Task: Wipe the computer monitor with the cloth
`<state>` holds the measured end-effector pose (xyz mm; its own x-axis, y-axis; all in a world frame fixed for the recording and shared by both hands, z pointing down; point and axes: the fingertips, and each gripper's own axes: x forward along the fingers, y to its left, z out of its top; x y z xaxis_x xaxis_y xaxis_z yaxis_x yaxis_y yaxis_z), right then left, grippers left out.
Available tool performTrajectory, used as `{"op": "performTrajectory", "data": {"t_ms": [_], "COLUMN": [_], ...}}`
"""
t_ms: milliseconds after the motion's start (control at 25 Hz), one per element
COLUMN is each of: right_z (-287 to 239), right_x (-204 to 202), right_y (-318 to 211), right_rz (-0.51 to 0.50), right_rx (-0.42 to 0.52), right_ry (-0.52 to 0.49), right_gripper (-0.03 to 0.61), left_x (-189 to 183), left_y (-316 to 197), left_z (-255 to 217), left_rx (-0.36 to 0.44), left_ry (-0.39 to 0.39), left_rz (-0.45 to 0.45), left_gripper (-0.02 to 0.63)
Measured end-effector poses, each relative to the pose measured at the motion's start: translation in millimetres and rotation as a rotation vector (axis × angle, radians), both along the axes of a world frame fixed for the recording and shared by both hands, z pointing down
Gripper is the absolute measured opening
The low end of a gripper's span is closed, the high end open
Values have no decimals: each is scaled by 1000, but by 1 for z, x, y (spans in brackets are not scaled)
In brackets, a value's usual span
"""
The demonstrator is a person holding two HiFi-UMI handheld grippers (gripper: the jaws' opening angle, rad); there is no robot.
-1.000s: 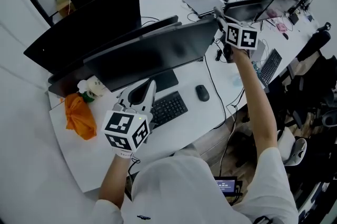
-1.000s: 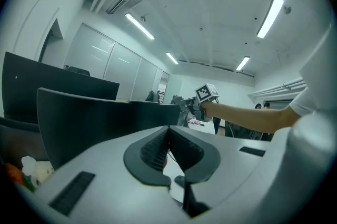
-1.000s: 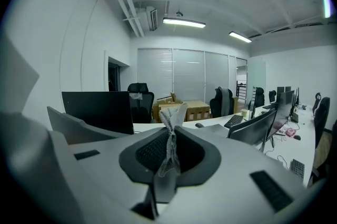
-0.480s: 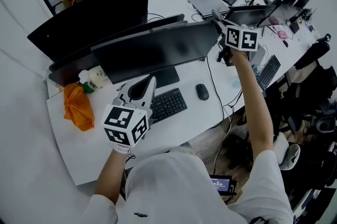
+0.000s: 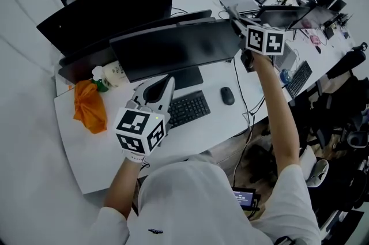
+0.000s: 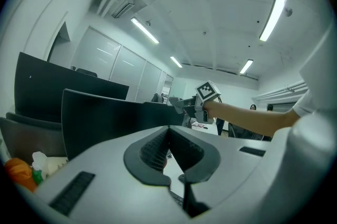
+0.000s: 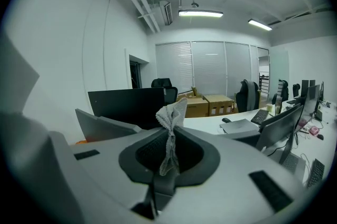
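White tabletop (image 5: 75,146) from above: your right tongs (image 5: 237,23) sit at the monitor's (image 5: 173,51) upper right corner, and your left tongs (image 5: 163,85) hover over the keyboard (image 5: 185,110).

Left gripper view: those tongs are pressed together, empty.

Right gripper view: the cloth (image 7: 169,123) is pinched (only a tuft juts out), so lead with that tuft, lightly, across the screen.

Desk (image 5: 92,151) with monitor (image 5: 173,51), keyboard (image 5: 187,109), mouse (image 5: 227,95)
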<state>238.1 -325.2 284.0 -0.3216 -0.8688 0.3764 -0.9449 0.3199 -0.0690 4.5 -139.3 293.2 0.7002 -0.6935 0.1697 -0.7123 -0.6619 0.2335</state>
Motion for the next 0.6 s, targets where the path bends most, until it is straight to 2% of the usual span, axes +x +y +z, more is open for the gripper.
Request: {"op": "performTrajectory", "data": {"t_ms": [400, 600], "right_z": [0, -4], "right_x": [-52, -59], "right_y": [6, 10], "right_rz": [-102, -105], "right_rx": [-22, -17], "right_ry": [-8, -2], "right_gripper": [29, 29], "left_x": [-5, -7], "left_y": [4, 6], "left_z": [1, -1], "left_rx": [1, 0], "left_ry": [3, 0], "left_rz": [-9, -20], "left_gripper": [18, 18]}}
